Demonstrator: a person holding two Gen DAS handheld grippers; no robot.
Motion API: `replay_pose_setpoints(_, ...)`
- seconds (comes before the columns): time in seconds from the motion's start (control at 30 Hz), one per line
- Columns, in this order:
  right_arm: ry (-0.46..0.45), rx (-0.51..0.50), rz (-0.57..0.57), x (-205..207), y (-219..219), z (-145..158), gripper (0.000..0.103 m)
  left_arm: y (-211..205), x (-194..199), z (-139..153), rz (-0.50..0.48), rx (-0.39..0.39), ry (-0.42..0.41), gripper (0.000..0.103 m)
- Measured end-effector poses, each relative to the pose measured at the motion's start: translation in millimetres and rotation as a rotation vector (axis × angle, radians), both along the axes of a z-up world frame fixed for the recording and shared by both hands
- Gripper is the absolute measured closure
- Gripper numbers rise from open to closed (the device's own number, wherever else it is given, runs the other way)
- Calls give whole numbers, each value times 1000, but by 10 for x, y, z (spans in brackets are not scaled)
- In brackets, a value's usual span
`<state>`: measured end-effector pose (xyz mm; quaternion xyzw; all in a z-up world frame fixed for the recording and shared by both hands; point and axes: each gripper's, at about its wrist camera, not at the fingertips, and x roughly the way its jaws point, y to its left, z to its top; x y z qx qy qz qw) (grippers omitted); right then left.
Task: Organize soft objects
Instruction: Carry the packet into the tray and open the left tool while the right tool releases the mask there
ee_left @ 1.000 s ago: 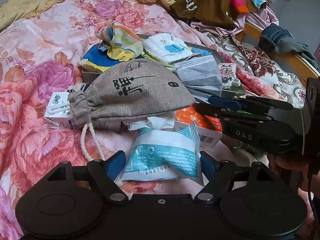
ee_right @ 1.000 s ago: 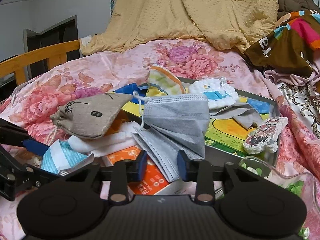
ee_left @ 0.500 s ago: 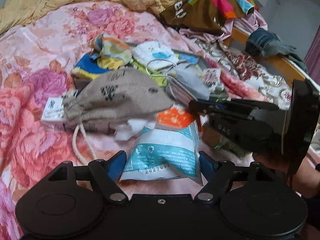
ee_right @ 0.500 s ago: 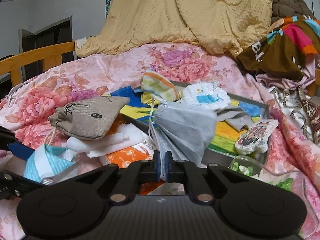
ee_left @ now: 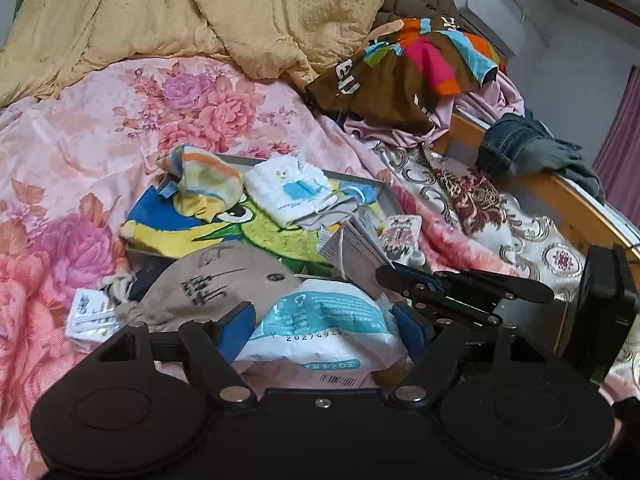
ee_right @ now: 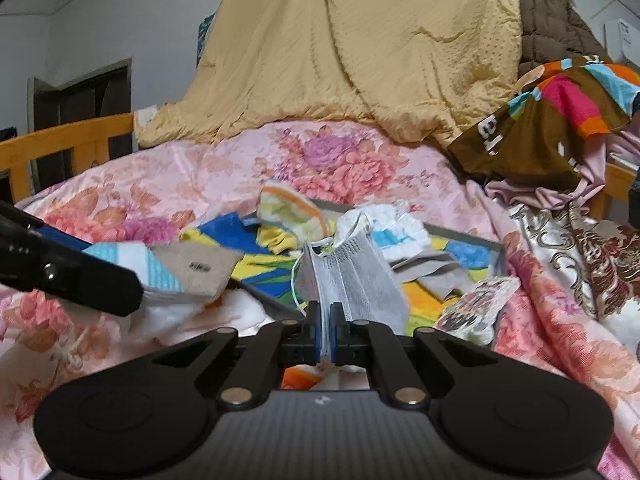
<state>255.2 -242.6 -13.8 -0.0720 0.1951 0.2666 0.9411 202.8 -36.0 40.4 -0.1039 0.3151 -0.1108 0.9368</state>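
The right gripper (ee_right: 327, 338) is clamped tight on the near edge of a grey face mask (ee_right: 352, 276), which fans up from its pads in front of the tray (ee_right: 494, 250) on the flowered bedspread (ee_right: 168, 184). The left gripper (ee_left: 326, 328) stands wide, its blue pads (ee_left: 236, 330) pressing either side of a white and teal packet (ee_left: 324, 320), with a burlap pouch (ee_left: 212, 280) just left of it.

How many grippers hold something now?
2. The left gripper holds the white-teal packet; the right gripper is shut on grey masks.
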Motion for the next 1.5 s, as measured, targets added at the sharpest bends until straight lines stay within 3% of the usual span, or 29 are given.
replay_pose_setpoints(0.53,13,91,-60,169,-275,83,99,-250,192,-133,-28,52,9,41)
replay_pose_setpoints(0.77,12,111,-76,226,-334,96,99,-366,244,-72,-50,45,-22,41)
replay_pose_setpoints(1.13,56,227,-142,458,-600,131,99,-542,886,17,-19,35,-90,40)
replay_pose_setpoints(1.5,143,310,-195,764,-807,17,98,-592,1524,-395,100,-4,6,40)
